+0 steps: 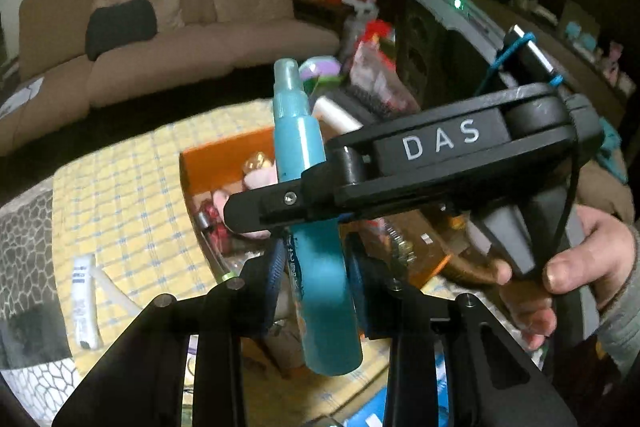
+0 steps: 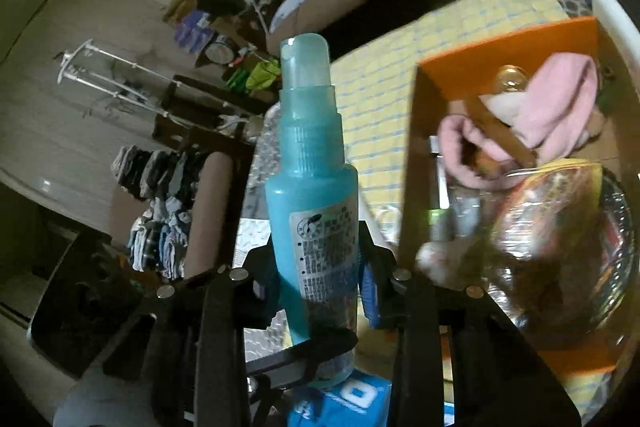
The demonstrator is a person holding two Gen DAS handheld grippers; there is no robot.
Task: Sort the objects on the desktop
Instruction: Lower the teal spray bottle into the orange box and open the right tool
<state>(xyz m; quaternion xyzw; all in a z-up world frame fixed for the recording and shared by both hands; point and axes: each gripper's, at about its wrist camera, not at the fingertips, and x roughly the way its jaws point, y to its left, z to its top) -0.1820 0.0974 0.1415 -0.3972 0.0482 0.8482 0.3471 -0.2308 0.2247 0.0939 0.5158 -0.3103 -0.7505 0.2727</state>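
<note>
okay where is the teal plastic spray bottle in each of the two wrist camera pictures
Left wrist view: the teal plastic spray bottle stands centre frame, between this gripper's pads, with the right gripper crossing it.
Right wrist view: the bottle fills the centre, upright, its printed label facing the camera.
Shared landmark: the orange open-topped box, behind the bottle in both.

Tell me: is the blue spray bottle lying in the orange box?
No, the spray bottle is held upright between the right gripper fingers, beside the orange box.
</note>
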